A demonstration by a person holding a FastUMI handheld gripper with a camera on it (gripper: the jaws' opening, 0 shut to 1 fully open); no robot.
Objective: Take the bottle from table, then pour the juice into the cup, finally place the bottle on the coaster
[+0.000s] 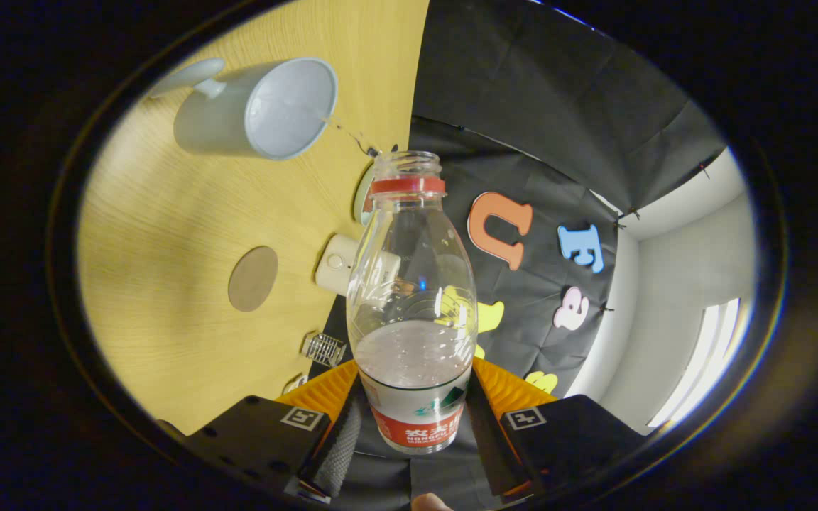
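Clearly the first step is finished: the gripper (412, 419) is clenched on the clear plastic bottle with a red neck ring and red label (410, 305), both fingers pressing its labelled lower body, one from each side. The bottle is uncapped, lifted off the yellow wood-grain table (167, 234), and its open mouth points toward 12 o'clock from the fingers.

The scene is rolled sideways, so I judge the pour to be under way or near its end. A thin stream seems to run between the bottle's mouth and the rim of the pale grey-blue mug (260, 110), which sits at about 11 o'clock beyond the mouth. Some liquid is left in the bottle's lower part.

What remains is righting the bottle and setting it on the round brown coaster (253, 278), lying bare at about 10 o'clock from the fingers, well apart from the mug.
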